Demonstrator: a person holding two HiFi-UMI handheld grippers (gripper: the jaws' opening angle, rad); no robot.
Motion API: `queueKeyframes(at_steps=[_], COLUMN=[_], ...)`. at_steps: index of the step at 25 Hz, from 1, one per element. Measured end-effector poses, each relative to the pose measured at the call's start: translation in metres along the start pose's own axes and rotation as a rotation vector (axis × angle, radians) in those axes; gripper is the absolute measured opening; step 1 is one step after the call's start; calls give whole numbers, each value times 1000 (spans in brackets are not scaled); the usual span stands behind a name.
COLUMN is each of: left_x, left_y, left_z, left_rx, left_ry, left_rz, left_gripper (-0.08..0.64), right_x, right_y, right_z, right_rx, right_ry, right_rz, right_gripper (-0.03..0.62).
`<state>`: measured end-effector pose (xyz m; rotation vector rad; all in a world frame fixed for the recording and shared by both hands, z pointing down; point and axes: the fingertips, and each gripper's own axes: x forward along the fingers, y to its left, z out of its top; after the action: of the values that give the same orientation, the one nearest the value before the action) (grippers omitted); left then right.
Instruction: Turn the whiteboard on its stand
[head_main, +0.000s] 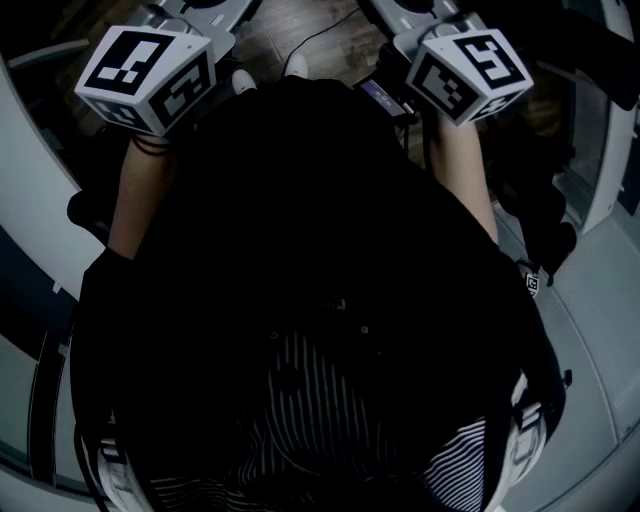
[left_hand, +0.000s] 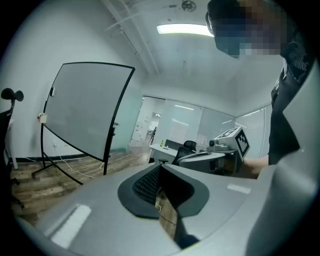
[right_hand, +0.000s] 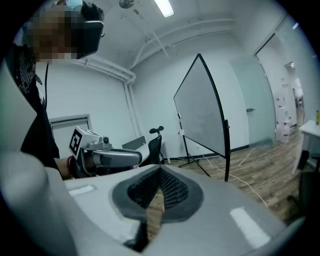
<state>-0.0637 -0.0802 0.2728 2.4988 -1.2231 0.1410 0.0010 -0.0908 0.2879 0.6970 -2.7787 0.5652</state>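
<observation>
The whiteboard (left_hand: 82, 107) stands upright on its black stand (left_hand: 50, 167) some way off across a wooden floor, far out of reach of both grippers. In the right gripper view the same whiteboard (right_hand: 202, 107) shows nearly edge-on at the right. My left gripper (left_hand: 160, 167) is shut, its ribbed pads meeting at the tip with nothing held. The right gripper (right_hand: 160, 171) is also shut and empty. Each gripper shows in the other's view, held up side by side. The head view looks down on the person's dark torso, with the two marker cubes (head_main: 145, 75) (head_main: 470, 75) at the top.
A black office chair (right_hand: 154, 142) stands by the wall left of the board. A desk with chairs (left_hand: 172, 147) sits further back before glass partitions. A light cable (right_hand: 247, 172) trails over the floor near the stand's feet.
</observation>
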Motion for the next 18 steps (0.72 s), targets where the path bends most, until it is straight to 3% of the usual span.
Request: queueKeyframes(at_steps=[4,10,18], left_x=[-2,8,-2], left_y=[0,-6,4], left_z=[3,3,3], left_rx=[-30,-78,-51], left_ry=[-8,-9,8], left_rz=[-14,-27,29], left_gripper=[2,3,3], right_x=[-1,-15,-11], right_y=[-4,-18,-20], right_z=[-1,-3,-16], right_rx=[20,129,200], right_ry=[-1,-34,-49], right_rz=[-2,13,35], right_gripper=[0,0,0])
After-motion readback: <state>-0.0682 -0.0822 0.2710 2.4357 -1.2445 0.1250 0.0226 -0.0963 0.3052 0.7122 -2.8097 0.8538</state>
